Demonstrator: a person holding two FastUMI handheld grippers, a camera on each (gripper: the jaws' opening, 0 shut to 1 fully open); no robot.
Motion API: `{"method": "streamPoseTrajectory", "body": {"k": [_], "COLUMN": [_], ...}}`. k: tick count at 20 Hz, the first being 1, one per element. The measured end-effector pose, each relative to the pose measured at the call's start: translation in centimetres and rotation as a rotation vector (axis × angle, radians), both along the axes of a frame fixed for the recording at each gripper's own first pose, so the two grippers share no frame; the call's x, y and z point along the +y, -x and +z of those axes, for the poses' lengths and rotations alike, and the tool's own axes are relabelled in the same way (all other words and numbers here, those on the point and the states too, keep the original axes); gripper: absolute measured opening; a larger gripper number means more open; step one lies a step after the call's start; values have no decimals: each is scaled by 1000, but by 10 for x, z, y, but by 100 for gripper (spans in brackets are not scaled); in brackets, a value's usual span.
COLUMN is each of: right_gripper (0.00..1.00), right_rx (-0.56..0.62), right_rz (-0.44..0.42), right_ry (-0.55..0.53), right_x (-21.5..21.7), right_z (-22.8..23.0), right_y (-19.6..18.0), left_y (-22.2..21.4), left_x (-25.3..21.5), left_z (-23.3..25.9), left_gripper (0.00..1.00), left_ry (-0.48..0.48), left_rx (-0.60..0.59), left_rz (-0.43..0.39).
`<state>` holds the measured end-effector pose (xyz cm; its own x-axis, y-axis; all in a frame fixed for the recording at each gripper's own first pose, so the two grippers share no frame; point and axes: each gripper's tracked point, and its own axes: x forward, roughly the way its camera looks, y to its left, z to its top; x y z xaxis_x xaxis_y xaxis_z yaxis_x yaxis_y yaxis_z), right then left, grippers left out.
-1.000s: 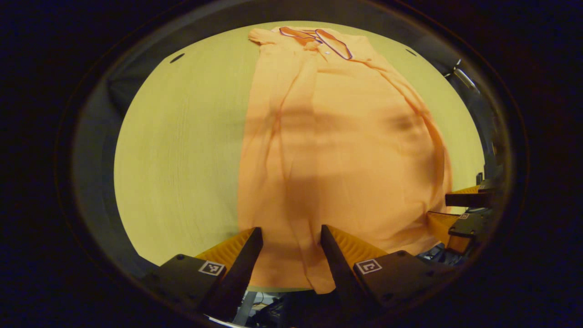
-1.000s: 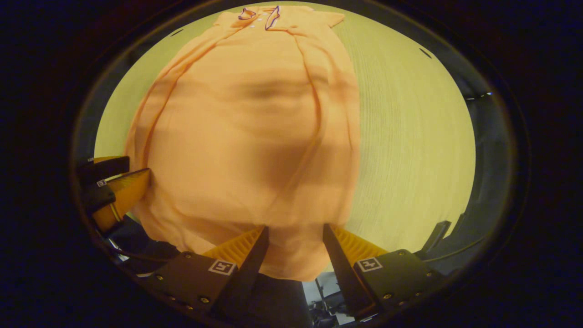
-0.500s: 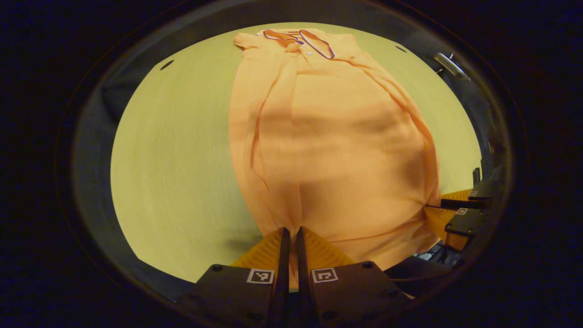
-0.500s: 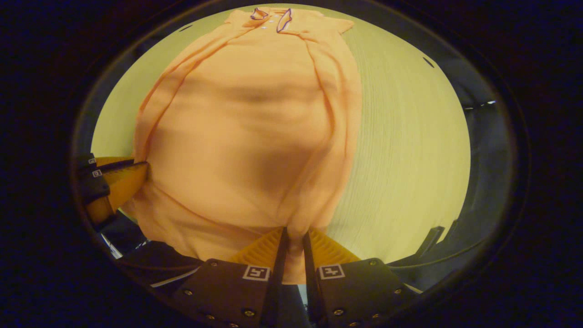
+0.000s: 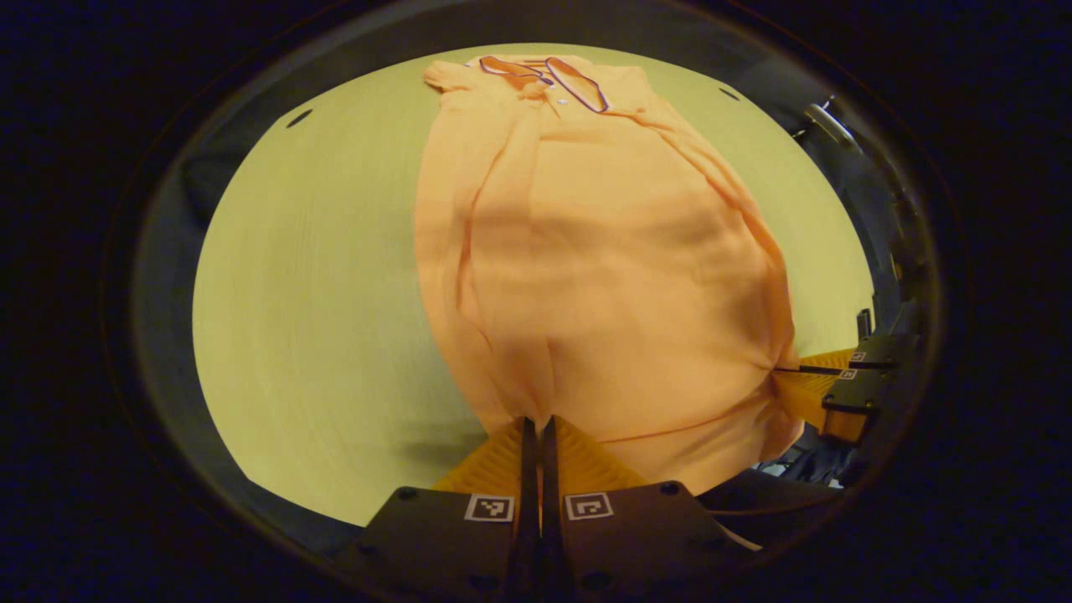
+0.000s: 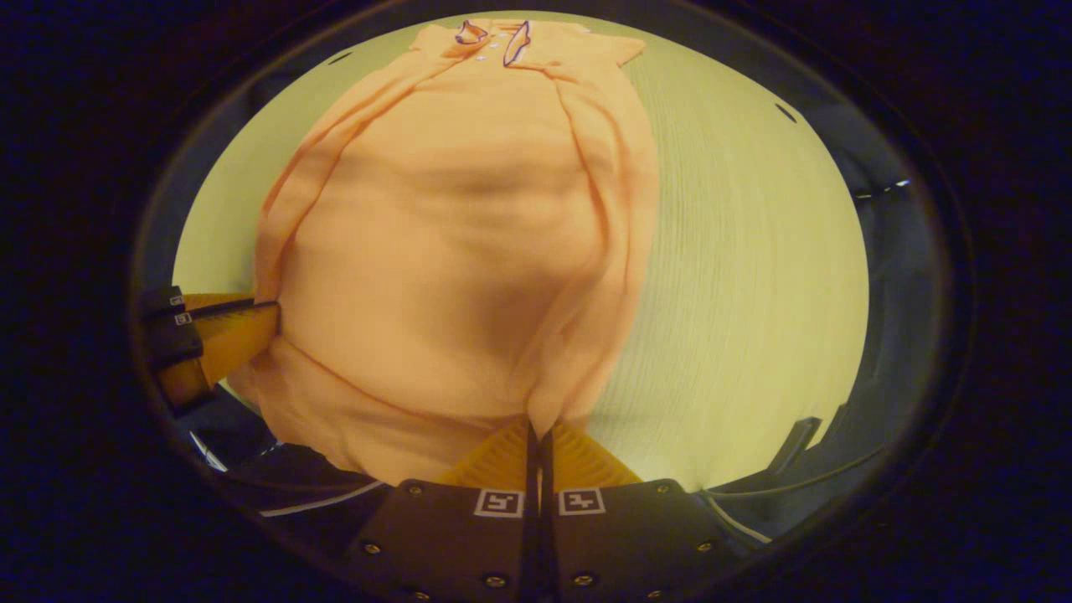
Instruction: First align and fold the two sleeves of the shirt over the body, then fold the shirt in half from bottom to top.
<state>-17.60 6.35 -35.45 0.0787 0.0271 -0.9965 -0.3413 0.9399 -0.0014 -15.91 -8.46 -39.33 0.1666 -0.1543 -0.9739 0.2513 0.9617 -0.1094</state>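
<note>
- Since a second ago both pairs of jaws have gone from standing wide apart over the hem to pressed together on it, and the cloth near each now draws into a pinch.
- In the left gripper view, the left gripper (image 5: 536, 435) sits at the bottom centre of the frame, jaws narrowed right down onto the bottom edge of the orange shirt (image 5: 603, 268), with folds running up from the nip.
- In the right gripper view, the right gripper (image 6: 536, 440) is likewise at the bottom centre, jaws closed on the hem of the shirt (image 6: 452, 251), cloth gathered to a point between them.
- The shirt lies lengthwise on the pale yellow-green surface (image 5: 318, 285), its collar (image 5: 544, 75) at the top of the frame and both sleeves folded in along the body.
- The left gripper view shows bare surface filling the left half of the frame, and the right gripper (image 5: 804, 377) at the right edge, clamped on the hem's other corner.
- The right gripper view shows the opposite: bare surface (image 6: 754, 276) on the right half, and the left gripper (image 6: 251, 322) at the left edge holding the hem there.
- The hem between the two grips sags below the surface's near edge in both views.
</note>
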Motion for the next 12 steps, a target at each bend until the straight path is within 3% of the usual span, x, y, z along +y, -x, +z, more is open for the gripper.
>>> {"method": "streamPoseTrajectory", "body": {"k": [7,11,12], "right_gripper": [1,1,1], "right_rx": [-90,-174,-200], "right_rz": [-60,-56,-56], "right_ry": [-87,-112,-122], "right_x": [9,18,22], "right_z": [45,72,80], "right_y": [-59,-121,-143], "left_y": [-64,-130,-153], "left_x": [3,-1,-1], "left_z": [47,69,76], "left_gripper": [8,11,8], "left_ry": [38,67,78], "left_rx": [-126,-196,-222], "left_rz": [39,97,114]}}
